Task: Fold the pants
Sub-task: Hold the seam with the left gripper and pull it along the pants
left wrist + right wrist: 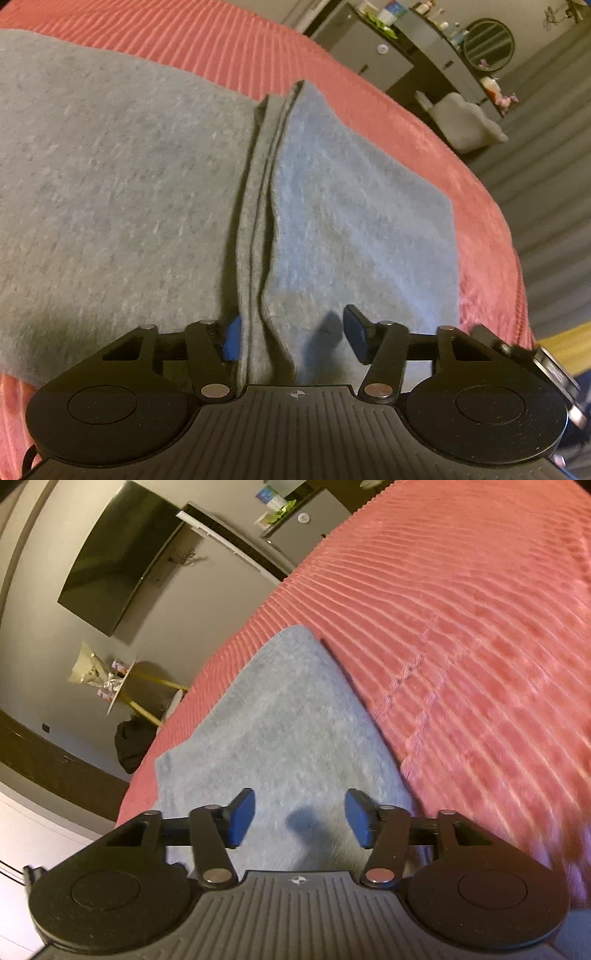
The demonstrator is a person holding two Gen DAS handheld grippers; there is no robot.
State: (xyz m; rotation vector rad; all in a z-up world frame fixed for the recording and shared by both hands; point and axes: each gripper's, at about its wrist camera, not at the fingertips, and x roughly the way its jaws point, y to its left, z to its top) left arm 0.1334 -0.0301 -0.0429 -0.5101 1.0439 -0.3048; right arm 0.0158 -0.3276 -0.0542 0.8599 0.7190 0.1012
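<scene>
Grey pants (110,177) lie on a red ribbed bedspread (229,40). In the left wrist view a folded layer (354,206) rises on the right, with stacked fabric edges (258,221) running down between the jaws. My left gripper (291,339) is open, its blue pads on either side of those edges. In the right wrist view a grey pants part (280,723) lies flat near the bed's edge. My right gripper (299,819) is open just above it and holds nothing.
The red bedspread (461,627) stretches far to the right. Past the bed's edge are a wall TV (122,557), a small round table (125,686), a dark dresser (417,51) with bottles, and a grey chair (465,118).
</scene>
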